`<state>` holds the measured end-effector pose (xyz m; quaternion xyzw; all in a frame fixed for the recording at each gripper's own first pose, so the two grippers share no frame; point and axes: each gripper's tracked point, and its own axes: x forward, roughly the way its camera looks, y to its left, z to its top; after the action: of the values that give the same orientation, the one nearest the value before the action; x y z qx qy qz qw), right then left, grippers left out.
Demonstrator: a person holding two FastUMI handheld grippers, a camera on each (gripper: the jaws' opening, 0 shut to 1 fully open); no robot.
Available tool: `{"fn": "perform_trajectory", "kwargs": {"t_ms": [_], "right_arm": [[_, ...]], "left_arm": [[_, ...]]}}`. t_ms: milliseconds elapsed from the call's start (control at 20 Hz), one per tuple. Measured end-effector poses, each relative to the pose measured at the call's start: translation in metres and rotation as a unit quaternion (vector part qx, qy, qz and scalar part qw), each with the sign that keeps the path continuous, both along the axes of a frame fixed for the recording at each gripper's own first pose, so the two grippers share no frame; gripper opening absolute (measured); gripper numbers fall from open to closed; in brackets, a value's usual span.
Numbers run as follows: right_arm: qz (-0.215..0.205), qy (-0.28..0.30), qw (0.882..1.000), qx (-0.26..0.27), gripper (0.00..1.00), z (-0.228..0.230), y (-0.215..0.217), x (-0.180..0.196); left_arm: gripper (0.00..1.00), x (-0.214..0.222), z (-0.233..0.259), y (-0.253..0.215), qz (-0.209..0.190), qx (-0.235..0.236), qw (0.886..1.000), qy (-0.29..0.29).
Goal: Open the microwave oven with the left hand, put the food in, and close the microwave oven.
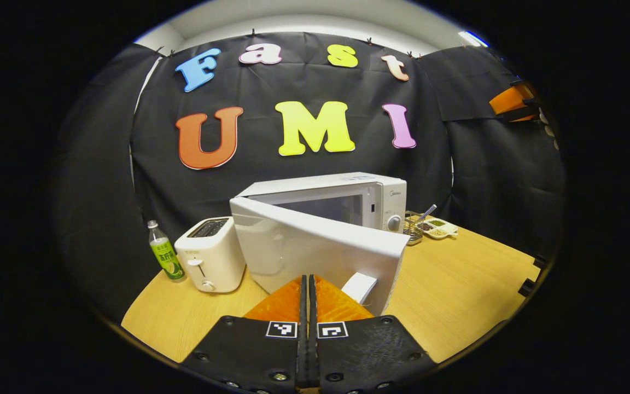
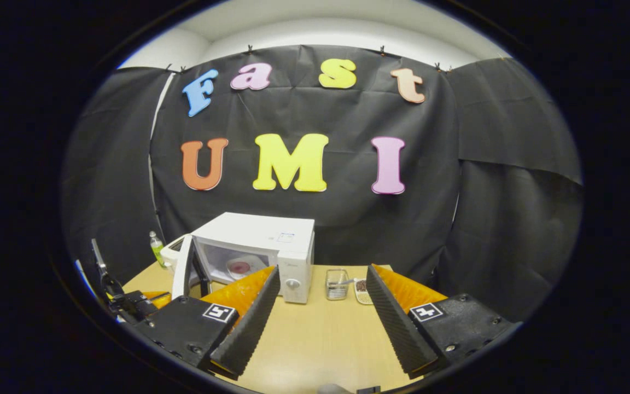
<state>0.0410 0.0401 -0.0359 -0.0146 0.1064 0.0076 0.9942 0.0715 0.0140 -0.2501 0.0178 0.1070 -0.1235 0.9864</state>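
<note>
Left gripper, jaws together, faces the half-open microwave door.

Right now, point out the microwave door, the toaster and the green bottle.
microwave door (image 1: 315,246): left gripper view, on its white outer face, swung partly open.
toaster (image 1: 212,256): left gripper view, on its white front side.
green bottle (image 1: 165,255): left gripper view, on its green label.

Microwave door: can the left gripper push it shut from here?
Probably yes: the left gripper, fingers closed and empty, sits just before the half-open door, with nothing between them.
</note>
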Motion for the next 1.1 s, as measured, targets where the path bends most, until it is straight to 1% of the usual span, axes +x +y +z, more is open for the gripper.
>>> {"fn": "perform_trajectory", "kwargs": {"t_ms": [50, 100, 150, 200, 250, 350, 400, 450, 600, 750, 800, 850, 900, 950, 1050, 1100], "right_arm": [[-0.001, 0.003, 1.000, 0.000, 1.00, -0.001, -0.004, 0.002], [-0.003, 0.005, 1.000, 0.000, 0.92, -0.002, -0.007, 0.003], [-0.004, 0.008, 1.000, 0.000, 0.92, -0.004, -0.011, 0.005], [-0.005, 0.010, 1.000, -0.001, 0.92, -0.005, -0.015, 0.006], [-0.006, 0.012, 1.000, -0.003, 1.00, -0.006, -0.020, 0.008], [-0.008, 0.012, 1.000, -0.005, 1.00, -0.004, -0.028, 0.009], [-0.009, 0.014, 1.000, -0.006, 0.92, -0.005, -0.032, 0.012], [-0.009, 0.014, 1.000, -0.006, 1.00, -0.004, -0.036, 0.015], [-0.009, 0.017, 1.000, -0.005, 1.00, -0.004, -0.046, 0.020], [-0.007, 0.026, 1.000, -0.004, 1.00, -0.010, -0.053, 0.026], [-0.005, 0.029, 1.000, -0.002, 0.92, -0.012, -0.055, 0.028], [-0.004, 0.031, 0.999, -0.001, 1.00, -0.012, -0.055, 0.030], [-0.004, 0.033, 0.999, -0.001, 1.00, -0.014, -0.058, 0.032], [-0.004, 0.034, 0.999, -0.001, 1.00, -0.015, -0.060, 0.034], [-0.004, 0.038, 0.999, 0.000, 1.00, -0.018, -0.063, 0.038], [-0.004, 0.041, 0.999, 0.000, 0.92, -0.020, -0.065, 0.040]], "left_arm": [[0.00, 0.005, 0.001, -0.009, -0.007, -0.002, 1.000, -0.001], [0.00, 0.010, 0.003, -0.019, -0.013, -0.002, 1.000, -0.002], [0.10, 0.015, 0.004, -0.028, -0.019, -0.002, 1.000, -0.004], [0.00, 0.020, 0.004, -0.037, -0.025, 0.000, 1.000, -0.004], [0.00, 0.023, 0.004, -0.045, -0.031, 0.000, 1.000, -0.004], [0.00, 0.035, 0.004, -0.062, -0.041, -0.004, 0.999, -0.004], [0.00, 0.043, 0.004, -0.071, -0.044, -0.006, 0.999, -0.003], [0.00, 0.050, 0.003, -0.079, -0.047, -0.007, 0.999, -0.001], [0.00, 0.071, 0.002, -0.100, -0.054, -0.009, 0.998, 0.002], [0.00, 0.095, -0.001, -0.110, -0.053, -0.010, 0.999, 0.006], [0.10, 0.103, -0.002, -0.113, -0.052, -0.012, 0.999, 0.007], [0.00, 0.108, -0.002, -0.116, -0.051, -0.014, 0.999, 0.008], [0.10, 0.115, -0.001, -0.119, -0.049, -0.014, 0.999, 0.006], [0.00, 0.123, -0.002, -0.122, -0.049, -0.014, 0.999, 0.007], [0.00, 0.136, 0.000, -0.128, -0.045, -0.017, 0.999, 0.005], [0.00, 0.144, 0.000, -0.131, -0.043, -0.017, 0.999, 0.006]]}}
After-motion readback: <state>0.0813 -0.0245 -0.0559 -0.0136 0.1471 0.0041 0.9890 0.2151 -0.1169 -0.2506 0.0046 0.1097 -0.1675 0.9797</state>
